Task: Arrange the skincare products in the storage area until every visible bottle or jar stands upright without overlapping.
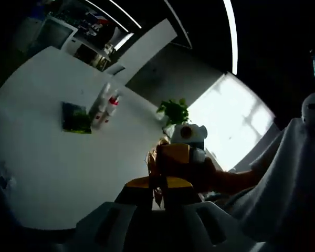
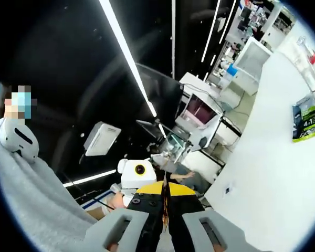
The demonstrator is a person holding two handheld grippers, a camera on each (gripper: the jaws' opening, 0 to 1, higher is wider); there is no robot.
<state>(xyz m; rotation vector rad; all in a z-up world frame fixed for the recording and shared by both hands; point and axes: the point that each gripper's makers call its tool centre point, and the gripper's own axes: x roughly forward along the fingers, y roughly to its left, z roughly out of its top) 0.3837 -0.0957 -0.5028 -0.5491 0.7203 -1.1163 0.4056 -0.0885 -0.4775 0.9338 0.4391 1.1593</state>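
Two white skincare bottles with red caps (image 1: 106,105), side by side and touching or nearly so, just beside the green-and-black packet (image 1: 75,117), on its side toward the room's far end. Upright or lying: cannot tell from either view. Packet flat on a broad white table (image 1: 52,173), well out on the tabletop. Same pair small at the table's far end in the right gripper view, beyond the packet.

Left gripper (image 1: 157,181) raised well apart from the packet, off toward the window side. Jaws drawn close together, black with yellow tips, a thin brownish strip in the slit between them; nothing clearly gripped. Right gripper (image 2: 166,191) likewise well apart from the packet, off the table's edge. Jaws pressed together tip to tip, a fine orange line between, holding nothing. Both grippers close to each other, each in front of the other's camera. A hand (image 1: 215,176) wrapped round the right gripper's body in the left gripper view, a grey sleeve (image 1: 289,178) behind it.

Small socket plate (image 2: 228,189) set in the tabletop, near the edge on the side of the packet toward the grippers. Potted green plant (image 1: 174,111) past the table's edge, well apart from the packet. Bright window (image 1: 231,121) behind the plant. Dark ceiling with long white light strips (image 2: 127,58). White equipment cabinets (image 2: 199,107) and cluttered shelving on the floor beyond the table, far from the packet. A white box (image 2: 101,139) hanging in the dark space.
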